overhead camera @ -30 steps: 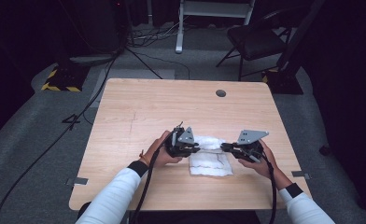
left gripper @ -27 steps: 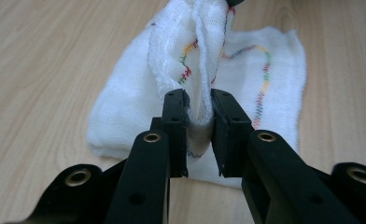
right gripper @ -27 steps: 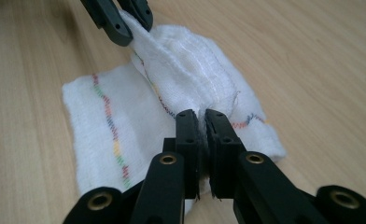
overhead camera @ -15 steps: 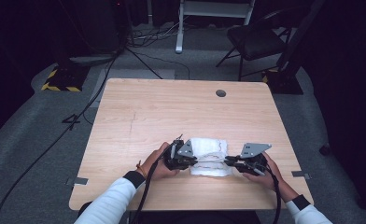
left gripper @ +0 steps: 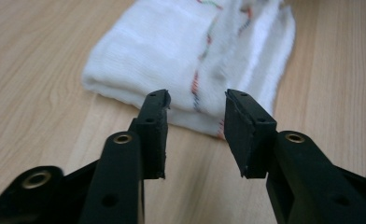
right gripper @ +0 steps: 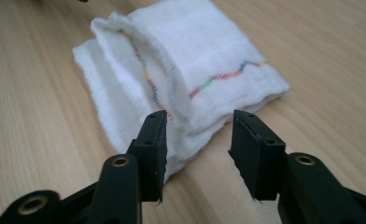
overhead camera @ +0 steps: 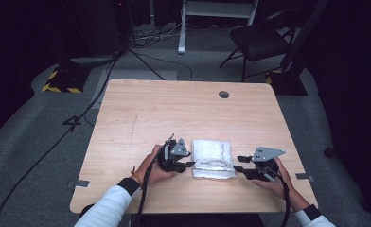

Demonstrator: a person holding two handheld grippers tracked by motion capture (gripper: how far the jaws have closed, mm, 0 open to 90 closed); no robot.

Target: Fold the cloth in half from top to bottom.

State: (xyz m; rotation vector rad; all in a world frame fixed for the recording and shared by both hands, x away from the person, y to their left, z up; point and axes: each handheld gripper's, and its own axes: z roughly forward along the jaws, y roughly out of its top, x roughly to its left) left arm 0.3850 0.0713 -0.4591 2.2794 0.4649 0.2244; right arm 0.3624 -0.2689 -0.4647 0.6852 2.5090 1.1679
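Both your grippers, left gripper (overhead camera: 191,164) and right gripper (overhead camera: 238,163), just opened; jaws now part-open, empty, flanking folded white cloth (overhead camera: 214,158) on surface (overhead camera: 174,109). Fold released; cloth lies unheld.

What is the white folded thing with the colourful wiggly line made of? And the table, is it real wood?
The white folded cloth looks like soft woven cotton: a fine ribbed weave, fuzzy edges, a stitched rainbow line. The pale table top shows matt wood grain; whether solid wood or a printed layer, I cannot tell.

Folded cloth (overhead camera: 213,158) on table (overhead camera: 183,113) near front edge, left gripper (overhead camera: 189,164) just left, right gripper (overhead camera: 239,163) just right
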